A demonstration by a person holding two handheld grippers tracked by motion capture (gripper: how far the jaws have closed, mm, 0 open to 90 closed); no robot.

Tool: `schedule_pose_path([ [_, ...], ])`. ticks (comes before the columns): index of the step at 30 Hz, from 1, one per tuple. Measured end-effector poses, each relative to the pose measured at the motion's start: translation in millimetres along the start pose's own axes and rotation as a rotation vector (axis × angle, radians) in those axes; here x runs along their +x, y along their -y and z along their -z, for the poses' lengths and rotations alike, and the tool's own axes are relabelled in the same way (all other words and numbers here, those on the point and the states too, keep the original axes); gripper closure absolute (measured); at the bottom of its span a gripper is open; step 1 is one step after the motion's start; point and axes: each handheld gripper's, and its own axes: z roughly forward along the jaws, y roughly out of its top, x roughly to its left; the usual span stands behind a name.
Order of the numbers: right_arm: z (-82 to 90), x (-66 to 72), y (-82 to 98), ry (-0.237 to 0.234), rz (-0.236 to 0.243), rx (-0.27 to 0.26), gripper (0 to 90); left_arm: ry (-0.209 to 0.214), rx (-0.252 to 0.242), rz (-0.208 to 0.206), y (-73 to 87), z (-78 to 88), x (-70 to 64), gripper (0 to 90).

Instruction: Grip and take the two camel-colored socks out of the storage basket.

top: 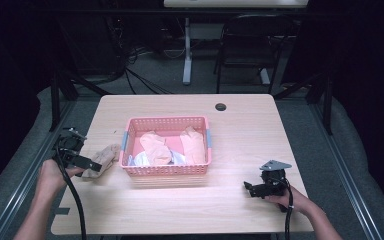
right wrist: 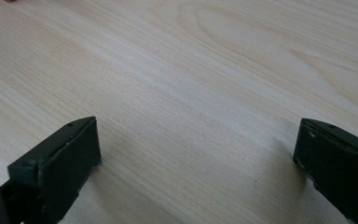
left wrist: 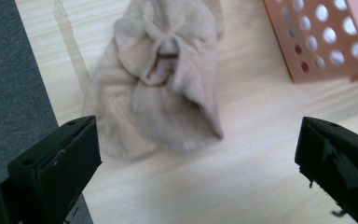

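Beige knit fabric, a crumpled sock (top: 101, 159), lies on the light wooden table (top: 240, 130) just left of the pink perforated basket (top: 166, 172), near the table's left edge. It rests flat on the surface, bunched into folds, and is apart from the basket wall.

Left gripper (top: 91, 165): positioned at the near-left end of the sock, held in the person's left hand (top: 51, 175). In the left gripper view the jaws stand wide apart, one at each side of the picture, with the sock (left wrist: 156, 84) lying ahead of them on the table. Neither pad presses on the fabric. A corner of the basket (left wrist: 321, 39) appears at the far right of that view.

Right gripper (top: 250, 189): held low at the near-right part of the table, in the person's right hand (top: 287, 199), well apart from the basket. In the right gripper view its jaws are likewise spread wide, with bare wood (right wrist: 191, 93) between them.

Basket contents: two peach-coloured fabric pieces (top: 155, 146) and a pale bluish-white piece (top: 141, 160) at the near-left corner.

A dark round grommet hole (top: 221, 107) sits at the far side of the table.
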Motion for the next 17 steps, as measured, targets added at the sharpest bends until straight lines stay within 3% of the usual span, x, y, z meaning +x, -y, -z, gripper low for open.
schedule_pose_path([
  [8, -0.1, 0.0, 0.0, 0.0, 0.0, -0.001, 0.0, 0.015, -0.016, -0.01, 27.5, 1.0, -8.4, 0.0],
  [17, -0.3, -0.1, 0.0, 0.0, -0.001, -0.002, 0.0, 0.025, -0.034, -0.003, 48.0, -5.4, -12.1, 0.0],
])
